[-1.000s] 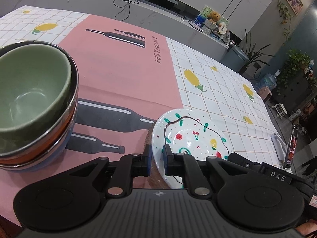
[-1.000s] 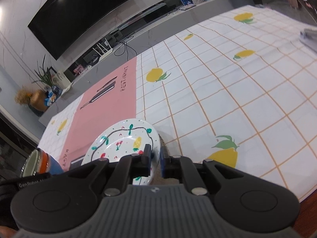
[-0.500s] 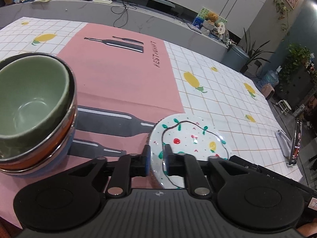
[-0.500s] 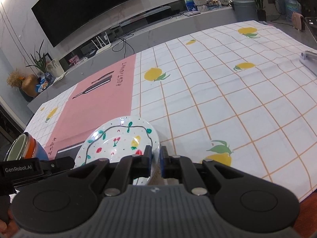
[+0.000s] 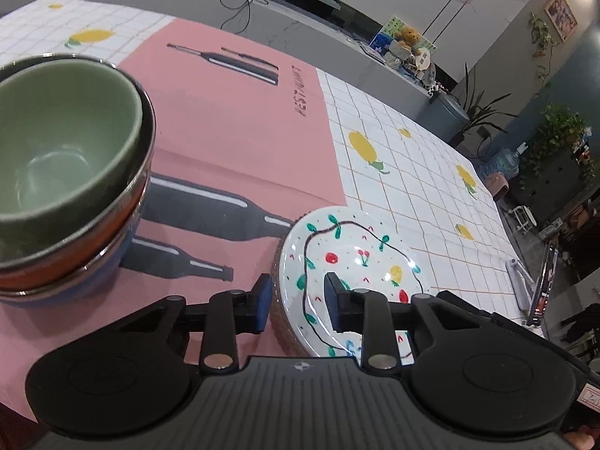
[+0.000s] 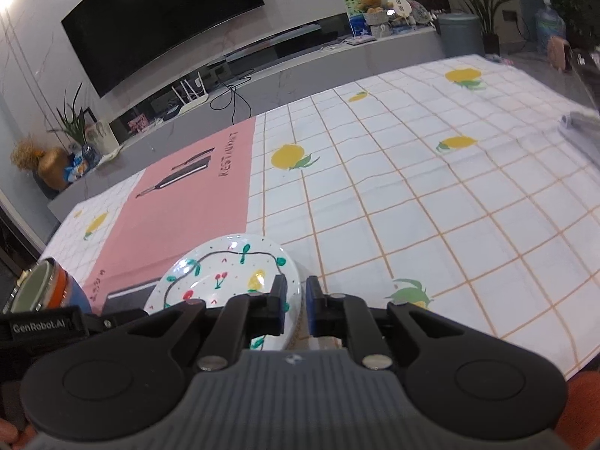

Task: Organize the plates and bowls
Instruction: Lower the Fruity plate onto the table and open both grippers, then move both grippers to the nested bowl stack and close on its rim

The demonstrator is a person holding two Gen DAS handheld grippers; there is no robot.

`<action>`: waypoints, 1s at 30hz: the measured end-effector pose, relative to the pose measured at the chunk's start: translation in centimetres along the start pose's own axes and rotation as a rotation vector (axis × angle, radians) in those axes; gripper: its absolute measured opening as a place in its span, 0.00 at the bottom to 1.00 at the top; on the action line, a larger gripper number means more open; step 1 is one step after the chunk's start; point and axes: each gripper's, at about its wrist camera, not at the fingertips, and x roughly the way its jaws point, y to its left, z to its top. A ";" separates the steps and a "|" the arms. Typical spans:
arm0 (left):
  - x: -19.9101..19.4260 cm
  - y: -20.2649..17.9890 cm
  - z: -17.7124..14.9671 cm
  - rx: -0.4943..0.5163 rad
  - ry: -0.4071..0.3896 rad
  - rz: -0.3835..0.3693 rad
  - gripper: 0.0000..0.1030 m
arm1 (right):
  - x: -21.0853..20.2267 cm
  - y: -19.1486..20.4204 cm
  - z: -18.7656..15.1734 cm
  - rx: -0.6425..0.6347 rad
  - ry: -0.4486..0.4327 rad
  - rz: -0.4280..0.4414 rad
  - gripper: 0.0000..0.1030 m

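Observation:
A white plate (image 5: 360,258) painted with fruit and a vine lies on the tablecloth; it also shows in the right wrist view (image 6: 225,273). My left gripper (image 5: 298,305) is open, its jaws standing either side of the plate's near left rim. My right gripper (image 6: 296,305) is shut on the plate's right rim. A stack of bowls (image 5: 63,172), green on top, then orange, then blue, stands at the left; the right wrist view shows the stack (image 6: 45,292) at far left.
The tablecloth (image 6: 431,202) is white check with lemons and has a pink panel (image 5: 232,142) with bottle prints. A metal stand (image 5: 540,281) stands at the table's right edge. A grey counter (image 5: 300,22) runs behind the table.
My left gripper has opened off the plate's rim. The plate has come down to rest on the cloth. My right gripper still grips the rim.

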 end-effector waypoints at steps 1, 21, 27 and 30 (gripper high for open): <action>0.1 0.0 0.0 0.003 0.001 0.002 0.31 | 0.2 -0.1 0.0 0.009 0.009 0.007 0.06; -2.2 -1.7 0.1 0.105 -0.038 0.032 0.25 | -2.0 2.0 -0.2 -0.050 -0.018 -0.005 0.12; -5.9 -2.5 1.2 0.170 -0.093 0.019 0.38 | -4.0 5.1 -0.1 -0.098 -0.023 0.001 0.30; -7.9 -2.0 2.2 0.184 -0.104 0.029 0.48 | -4.5 6.9 -0.3 -0.122 -0.005 0.001 0.37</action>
